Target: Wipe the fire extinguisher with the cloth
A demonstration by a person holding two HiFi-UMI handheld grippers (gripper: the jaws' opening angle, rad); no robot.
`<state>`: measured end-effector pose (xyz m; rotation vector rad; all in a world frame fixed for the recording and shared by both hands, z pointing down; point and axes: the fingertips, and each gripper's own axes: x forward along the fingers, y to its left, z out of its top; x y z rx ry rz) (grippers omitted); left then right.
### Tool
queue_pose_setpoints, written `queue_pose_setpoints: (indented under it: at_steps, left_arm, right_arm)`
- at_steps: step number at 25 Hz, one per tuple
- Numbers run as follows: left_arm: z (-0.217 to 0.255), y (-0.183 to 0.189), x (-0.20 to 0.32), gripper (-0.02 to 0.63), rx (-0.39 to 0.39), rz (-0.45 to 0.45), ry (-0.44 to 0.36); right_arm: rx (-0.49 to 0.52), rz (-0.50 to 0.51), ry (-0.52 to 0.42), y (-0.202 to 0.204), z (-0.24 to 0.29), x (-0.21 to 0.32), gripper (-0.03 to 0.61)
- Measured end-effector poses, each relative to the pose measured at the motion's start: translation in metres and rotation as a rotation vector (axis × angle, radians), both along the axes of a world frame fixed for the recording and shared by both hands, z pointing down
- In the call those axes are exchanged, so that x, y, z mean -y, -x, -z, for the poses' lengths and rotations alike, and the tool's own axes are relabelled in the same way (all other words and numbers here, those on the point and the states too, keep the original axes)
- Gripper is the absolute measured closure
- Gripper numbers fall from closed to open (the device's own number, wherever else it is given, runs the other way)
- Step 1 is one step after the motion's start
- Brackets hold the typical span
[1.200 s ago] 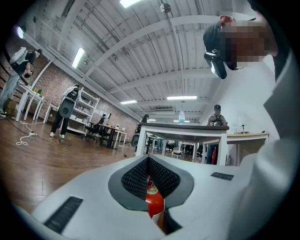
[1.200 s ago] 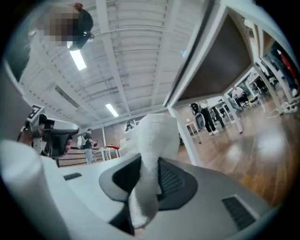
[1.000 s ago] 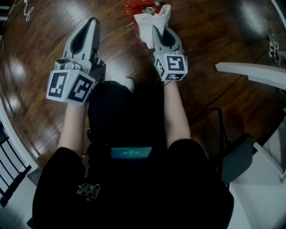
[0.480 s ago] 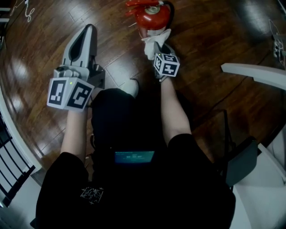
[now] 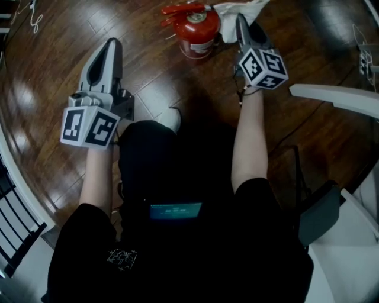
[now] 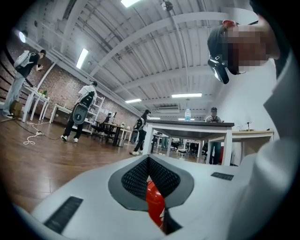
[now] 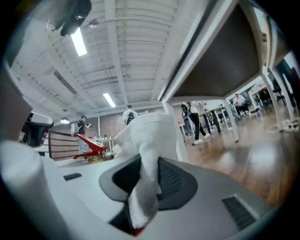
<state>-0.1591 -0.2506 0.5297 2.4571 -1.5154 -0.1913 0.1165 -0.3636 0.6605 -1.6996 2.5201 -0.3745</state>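
A red fire extinguisher (image 5: 199,28) stands upright on the dark wooden floor at the top of the head view, its red handle (image 5: 182,8) pointing left. My right gripper (image 5: 241,22) is just to the right of it, shut on a white cloth (image 5: 238,8) that bunches beyond the jaws. In the right gripper view the cloth (image 7: 149,140) is pinched between the pads, with the red handle (image 7: 92,143) at the left. My left gripper (image 5: 111,46) hovers well to the left of the extinguisher, shut with nothing in it. A sliver of the red extinguisher (image 6: 154,206) shows behind its jaws.
A white table edge (image 5: 337,97) juts in at the right, with a black chair (image 5: 314,213) below it. A white railing (image 5: 12,195) runs along the left edge. Loose cable (image 5: 34,13) lies at the top left. People and tables (image 6: 187,129) stand farther off.
My right gripper has carried the cloth from the extinguisher's near side round to its right side, farther from me. The left gripper has barely moved.
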Motion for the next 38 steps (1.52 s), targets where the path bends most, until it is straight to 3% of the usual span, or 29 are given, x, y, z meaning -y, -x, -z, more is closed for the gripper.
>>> queue_pose_setpoints:
  at_steps: [3,7,15,18,20,23,26,28,30,32,34,38]
  left_arm:
    - [-0.005,0.001,0.001,0.614,0.002,-0.002,0.012]
    - [-0.013,-0.001,0.003,0.614,0.02,-0.012,0.026]
    - [-0.017,0.001,0.002,0.614,0.043,-0.018,0.028]
    - [-0.019,-0.001,0.001,0.614,0.048,-0.02,0.033]
    - [-0.019,-0.001,0.002,0.614,0.044,-0.02,0.033]
    - [-0.018,-0.004,0.002,0.614,0.031,-0.02,0.027]
    - [-0.017,-0.01,0.001,0.614,0.016,-0.03,0.018]
    - [-0.015,-0.011,0.0,0.614,0.005,-0.028,0.011]
    - [-0.012,-0.012,-0.003,0.614,-0.003,-0.029,0.004]
    - [-0.012,-0.012,-0.006,0.614,-0.009,-0.027,0.002]
    - [-0.012,-0.008,-0.011,0.614,-0.011,-0.017,0.002]
    - [-0.012,-0.002,-0.021,0.614,-0.005,-0.004,0.002]
  right_arm:
    - [-0.145,0.009,-0.035,0.021,0.008,0.017,0.469]
    - [-0.231,-0.019,0.047,0.017,-0.043,0.015,0.472]
    - [-0.234,0.014,0.498,0.016,-0.228,-0.006,0.474]
    - [-0.246,0.012,0.671,0.02,-0.27,-0.022,0.474]
    - [-0.257,0.008,0.712,0.02,-0.274,-0.027,0.474]
    - [-0.228,-0.02,0.622,0.01,-0.236,-0.034,0.474]
    - [-0.11,-0.036,0.383,0.01,-0.15,-0.052,0.474]
    - [-0.086,0.019,0.194,0.032,-0.078,-0.075,0.472]
    - [-0.131,0.096,0.021,0.063,-0.014,-0.104,0.472]
    - [-0.233,0.159,-0.09,0.098,0.022,-0.123,0.472]
    - [-0.319,0.179,-0.098,0.132,0.024,-0.123,0.472]
    - [-0.317,0.115,-0.024,0.158,-0.011,-0.097,0.472]
